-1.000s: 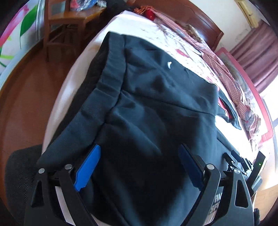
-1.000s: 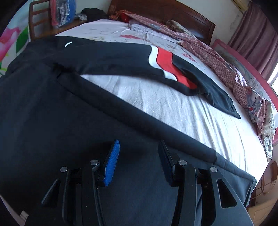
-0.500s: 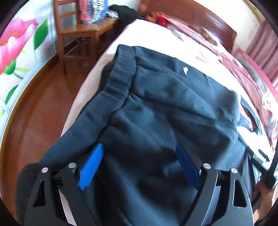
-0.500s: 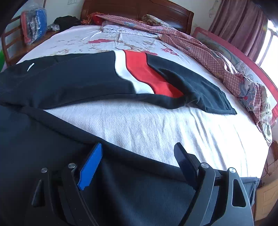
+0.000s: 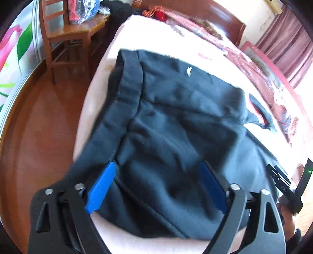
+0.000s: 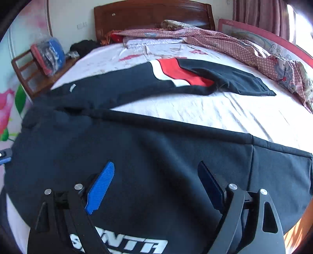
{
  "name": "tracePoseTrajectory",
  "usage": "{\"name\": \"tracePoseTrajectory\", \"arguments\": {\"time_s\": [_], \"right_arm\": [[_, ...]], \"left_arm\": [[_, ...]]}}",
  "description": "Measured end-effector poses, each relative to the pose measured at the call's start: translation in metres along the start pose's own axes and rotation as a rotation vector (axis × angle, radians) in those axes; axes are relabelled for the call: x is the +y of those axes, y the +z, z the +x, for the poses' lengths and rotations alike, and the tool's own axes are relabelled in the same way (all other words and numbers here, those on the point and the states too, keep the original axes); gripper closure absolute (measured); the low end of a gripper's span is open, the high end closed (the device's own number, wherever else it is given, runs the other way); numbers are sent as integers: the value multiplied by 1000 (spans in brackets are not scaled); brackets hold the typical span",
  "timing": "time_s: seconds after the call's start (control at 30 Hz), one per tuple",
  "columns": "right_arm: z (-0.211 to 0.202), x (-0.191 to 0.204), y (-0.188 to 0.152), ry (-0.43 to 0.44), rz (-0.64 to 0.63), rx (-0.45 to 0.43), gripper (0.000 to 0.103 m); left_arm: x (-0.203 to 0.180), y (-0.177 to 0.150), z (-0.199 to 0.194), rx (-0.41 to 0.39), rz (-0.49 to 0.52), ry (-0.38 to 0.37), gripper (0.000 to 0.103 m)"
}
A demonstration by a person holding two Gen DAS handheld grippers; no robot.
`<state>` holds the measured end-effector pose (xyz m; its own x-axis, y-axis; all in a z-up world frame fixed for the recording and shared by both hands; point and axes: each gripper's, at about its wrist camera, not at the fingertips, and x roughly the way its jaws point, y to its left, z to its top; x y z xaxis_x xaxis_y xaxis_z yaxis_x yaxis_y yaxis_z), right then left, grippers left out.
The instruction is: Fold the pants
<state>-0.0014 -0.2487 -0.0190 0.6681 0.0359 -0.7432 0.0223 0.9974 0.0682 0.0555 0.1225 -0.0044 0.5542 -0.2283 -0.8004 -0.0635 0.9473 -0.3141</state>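
Closest in the left wrist view, the left hand-held gripper (image 5: 156,185) hangs over the waist end of the dark pants (image 5: 176,127), its blue pads spread wide and opening further, gripping nothing; cloth lies below the gap, but the pads do not press it. At about four o'clock in that view a person's hand (image 5: 286,207) holds the other tool.

In the right wrist view, the right hand-held gripper (image 6: 156,183) also stands wide, jaws opening, over a pant leg that runs across the near edge of the bed (image 6: 215,113); white lettering (image 6: 125,247) shows on the cloth at six o'clock. The pads hold nothing.

Farther off, toward twelve o'clock, the other leg stretches across the white sheet with a red and white band (image 6: 180,72). Beyond it a checked blanket (image 6: 234,45) trails along the two o'clock side, and the wooden headboard (image 6: 152,15) closes the far end. At ten o'clock a wooden chair (image 6: 31,72) carries a bag of clothes (image 6: 49,56).
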Motion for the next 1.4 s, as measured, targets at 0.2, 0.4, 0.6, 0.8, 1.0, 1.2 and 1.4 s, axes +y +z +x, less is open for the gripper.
{"name": "tracePoseTrajectory", "arguments": {"time_s": [0.2, 0.4, 0.6, 0.8, 1.0, 1.2, 1.4], "right_arm": [[-19, 24, -11, 60, -9, 46, 17], [-21, 53, -11, 83, 2, 107, 17], [-13, 71, 1, 101, 3, 140, 17], [-2, 84, 6, 131, -11, 167, 17], [2, 93, 3, 148, -30, 182, 17], [0, 83, 16, 167, 18, 167, 17], [15, 26, 98, 214, 248, 162, 15]], "left_arm": [[21, 76, -16, -193, 290, -4, 2], [54, 164, 46, -114, 451, -27, 4], [77, 196, 105, 0, 382, -170, 36], [73, 187, 132, 74, 396, -273, 44], [74, 191, 136, 80, 376, -269, 57], [68, 188, 102, 11, 314, -188, 93], [21, 158, 6, -278, 247, -196, 94]]}}
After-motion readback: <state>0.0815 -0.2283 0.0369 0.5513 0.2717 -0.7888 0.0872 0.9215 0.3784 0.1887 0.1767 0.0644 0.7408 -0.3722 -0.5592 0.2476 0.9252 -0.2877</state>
